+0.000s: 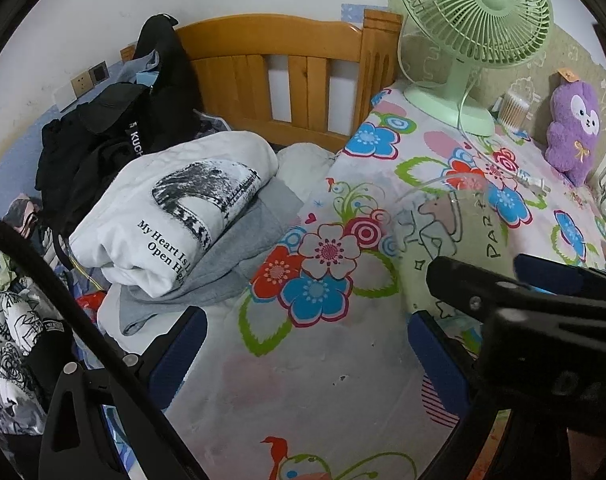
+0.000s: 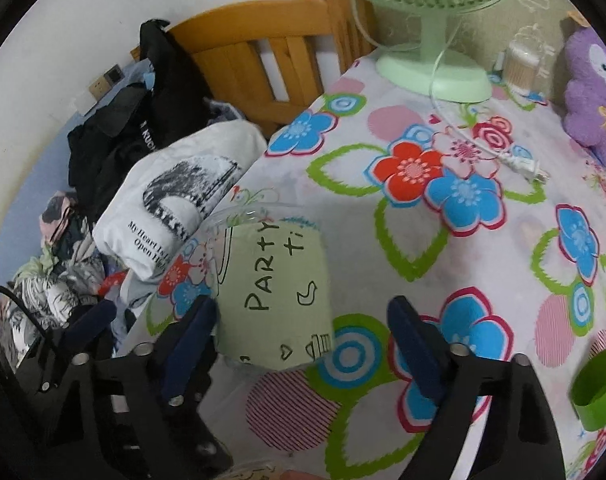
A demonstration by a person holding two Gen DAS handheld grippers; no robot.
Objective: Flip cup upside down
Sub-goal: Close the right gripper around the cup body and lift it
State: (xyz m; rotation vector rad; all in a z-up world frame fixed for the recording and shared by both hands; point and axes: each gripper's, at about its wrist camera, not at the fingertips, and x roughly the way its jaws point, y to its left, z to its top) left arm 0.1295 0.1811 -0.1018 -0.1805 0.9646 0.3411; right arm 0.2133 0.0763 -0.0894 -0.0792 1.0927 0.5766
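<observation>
A clear plastic cup (image 2: 273, 288) with a pale green "PARTY" sleeve stands upright on the floral tablecloth (image 2: 423, 248), rim up. It also shows in the left wrist view (image 1: 451, 240). My right gripper (image 2: 303, 344) is open, its blue pads either side of the cup's lower part; the left pad (image 2: 191, 344) is close to the cup, the right pad (image 2: 415, 352) stands apart. In the left wrist view the right gripper's black fingers (image 1: 503, 292) reach in front of the cup. My left gripper (image 1: 307, 356) is open and empty, to the left of the cup.
A green desk fan (image 1: 475, 20) stands at the back with its cord and plug (image 2: 523, 166) lying on the cloth. A purple plush toy (image 2: 595, 92), a cotton swab jar (image 2: 523, 60) and green tape (image 2: 599, 388) sit right. Folded clothes (image 1: 175, 216) lie left.
</observation>
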